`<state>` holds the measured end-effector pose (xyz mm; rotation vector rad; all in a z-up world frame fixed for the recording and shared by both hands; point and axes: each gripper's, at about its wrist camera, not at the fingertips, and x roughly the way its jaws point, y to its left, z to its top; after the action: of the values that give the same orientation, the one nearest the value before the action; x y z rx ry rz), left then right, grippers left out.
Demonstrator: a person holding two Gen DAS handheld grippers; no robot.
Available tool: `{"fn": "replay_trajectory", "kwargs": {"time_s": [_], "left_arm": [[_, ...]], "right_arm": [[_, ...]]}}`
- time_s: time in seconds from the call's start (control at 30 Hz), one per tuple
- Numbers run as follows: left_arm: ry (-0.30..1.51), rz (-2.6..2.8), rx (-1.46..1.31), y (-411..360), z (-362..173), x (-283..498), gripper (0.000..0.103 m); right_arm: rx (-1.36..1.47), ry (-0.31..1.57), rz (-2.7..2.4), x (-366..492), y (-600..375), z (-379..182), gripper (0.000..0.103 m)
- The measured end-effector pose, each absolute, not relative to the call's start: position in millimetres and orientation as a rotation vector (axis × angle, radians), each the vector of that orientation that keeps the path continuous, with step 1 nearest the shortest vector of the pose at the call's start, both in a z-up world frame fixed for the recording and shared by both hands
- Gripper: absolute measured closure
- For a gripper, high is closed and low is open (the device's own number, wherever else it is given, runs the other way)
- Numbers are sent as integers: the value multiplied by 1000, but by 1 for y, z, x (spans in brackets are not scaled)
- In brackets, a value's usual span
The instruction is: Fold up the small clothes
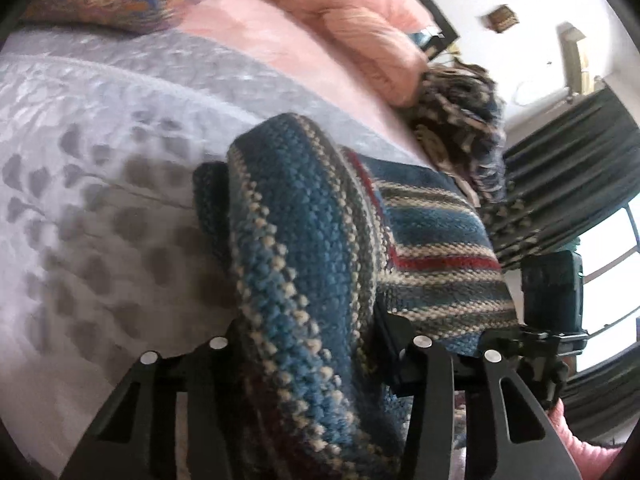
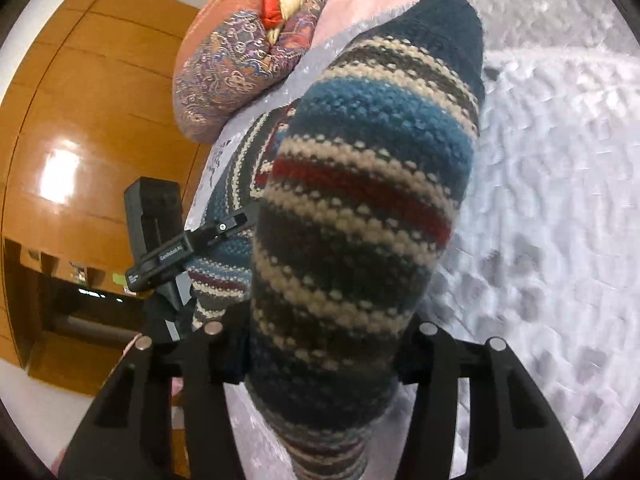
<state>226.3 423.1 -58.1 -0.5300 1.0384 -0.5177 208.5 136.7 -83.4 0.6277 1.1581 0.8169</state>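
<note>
A striped knit garment point(image 1: 296, 216) in blue, beige, red and brown is held up over the bed between both grippers. My left gripper point(image 1: 304, 288) is shut on one fold of it, and the fabric bulges up and hides the fingertips. My right gripper point(image 2: 324, 320) is shut on another part of the same striped knit garment point(image 2: 360, 184), whose dark blue end points away from the camera. In the right wrist view the left gripper point(image 2: 224, 228) pinches the garment's edge at the left. The right gripper's body point(image 1: 552, 288) shows at the right edge of the left wrist view.
Under the garment lies a grey-white patterned bedspread point(image 1: 100, 160). Behind it are a pink sheet point(image 1: 260, 40), a patterned cushion point(image 2: 240, 60), a pink quilt point(image 1: 360, 12) and a heap of other knitwear point(image 1: 460, 120). A wooden wardrobe point(image 2: 100, 120) stands beside the bed; dark curtains point(image 1: 568, 152) hang by a window.
</note>
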Motion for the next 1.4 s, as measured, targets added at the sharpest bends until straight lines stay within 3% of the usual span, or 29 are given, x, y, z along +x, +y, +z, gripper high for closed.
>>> {"fn": "replay_trajectory", "kwargs": {"time_s": [0.4, 0.57, 0.63, 0.8, 0.9, 0.97, 1.0, 1.23, 1.4], "left_arm": [[1023, -681, -438, 263, -20, 149, 58], [1026, -710, -437, 223, -27, 121, 66], [1046, -716, -466, 215, -37, 119, 80], [1099, -656, -513, 218, -62, 122, 80], [1107, -630, -478, 218, -55, 115, 72], [1085, -632, -443, 216, -44, 109, 57], [1071, -623, -410, 215, -38, 103, 55], [1013, -556, -286, 200, -9, 72, 46], [1011, -533, -293, 192, -11, 41, 44]], "right_arm": [[547, 1181, 731, 99, -11, -76, 52], [545, 1204, 675, 62, -53, -99, 52], [543, 1237, 645, 54, -64, -117, 52], [664, 1267, 636, 50, -90, -165, 49], [671, 1269, 633, 47, -92, -175, 42], [637, 1268, 619, 43, -90, -172, 34], [627, 1268, 613, 42, -89, -171, 33], [562, 1254, 546, 11, -90, -154, 22], [612, 1298, 559, -26, -85, -172, 22]]}}
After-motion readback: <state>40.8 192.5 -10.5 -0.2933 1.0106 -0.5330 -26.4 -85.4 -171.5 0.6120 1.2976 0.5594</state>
